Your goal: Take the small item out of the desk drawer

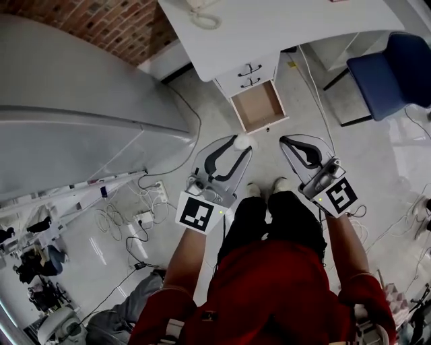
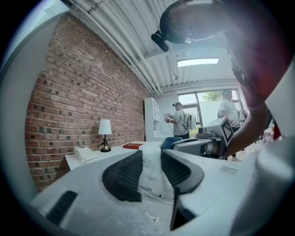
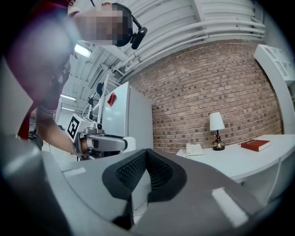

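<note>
The white desk (image 1: 283, 30) stands at the top of the head view, its bottom drawer (image 1: 259, 106) pulled out and showing a bare brown inside. My left gripper (image 1: 237, 142) hovers just in front of the drawer, shut on a small white item (image 1: 242, 141). In the left gripper view the white item (image 2: 150, 175) sits squeezed between the dark ribbed pads (image 2: 126, 175) of the left gripper (image 2: 151, 159). My right gripper (image 1: 288, 141) hangs beside it, to the right of the drawer. Its jaws meet at the tip with nothing between them, as the right gripper (image 3: 146, 154) shows in its own view.
A blue chair (image 1: 394, 67) stands right of the desk. A phone (image 1: 202, 13) lies on the desktop, with a lamp (image 2: 105, 133) and a red book (image 2: 133, 145). A large grey cabinet (image 1: 81, 101) fills the left. Cables (image 1: 135, 215) trail over the floor. People stand far back (image 2: 180, 120).
</note>
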